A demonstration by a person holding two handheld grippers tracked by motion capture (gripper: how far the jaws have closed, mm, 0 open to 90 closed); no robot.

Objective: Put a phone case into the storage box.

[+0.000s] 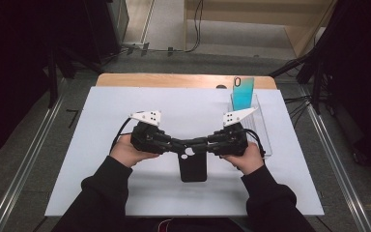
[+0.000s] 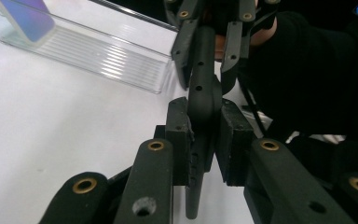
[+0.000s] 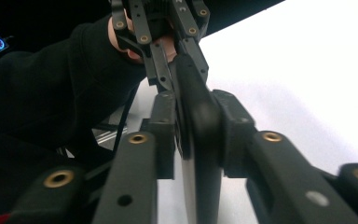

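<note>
I hold one gripper in each hand, and both meet over the middle of the white table (image 1: 101, 159). Between them is a black phone case (image 1: 193, 169), which I keep above the table near my side. In the high view its top end, with the round camera hole, lies between the two grippers, and the rest of it hangs toward me.

My left gripper (image 1: 178, 144) is closed on the black phone case. In the left gripper view I see its edge (image 2: 200, 140) standing between my two black pads, and the pads (image 2: 179, 135) press it from both sides.

My right gripper (image 1: 204, 143) takes the same case from the other side. In the right gripper view the case (image 3: 200, 140) stands edge-on between the jaws, and both pads (image 3: 230, 126) touch it, so the grip is there, but not very tight.

A clear plastic rack (image 1: 264, 135) stands on the table to the right of my right hand. In its far end a blue-green phone case (image 1: 242, 94) stands upright.
</note>
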